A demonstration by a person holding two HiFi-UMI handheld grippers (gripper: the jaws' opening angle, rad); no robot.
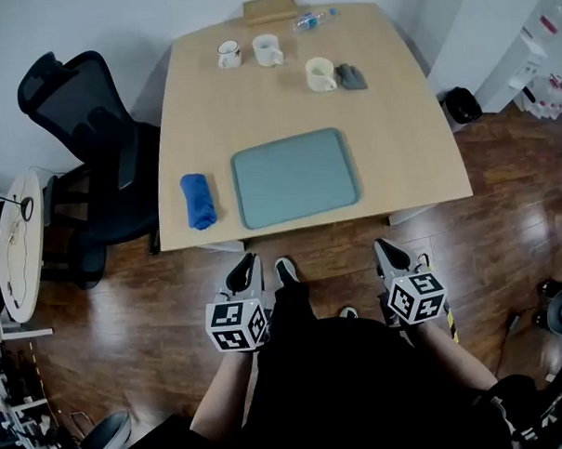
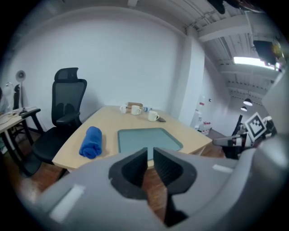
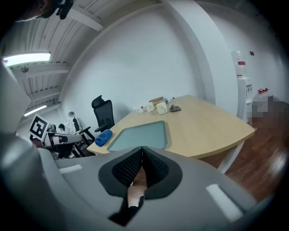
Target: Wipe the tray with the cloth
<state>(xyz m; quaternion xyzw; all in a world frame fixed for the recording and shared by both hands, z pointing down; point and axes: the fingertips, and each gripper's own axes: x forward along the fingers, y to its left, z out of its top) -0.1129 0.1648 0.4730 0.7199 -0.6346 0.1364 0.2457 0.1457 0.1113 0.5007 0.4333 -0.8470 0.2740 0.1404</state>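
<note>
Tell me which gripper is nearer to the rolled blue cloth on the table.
The left. The left gripper hangs off the table's near edge, slightly right of the blue cloth; the right gripper hangs farther right, past the tray.

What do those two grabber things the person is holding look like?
Both are grey plastic. The left gripper and right gripper each have black ribbed jaws and carry a white cube printed with black square patterns. The person wears black clothes.
</note>
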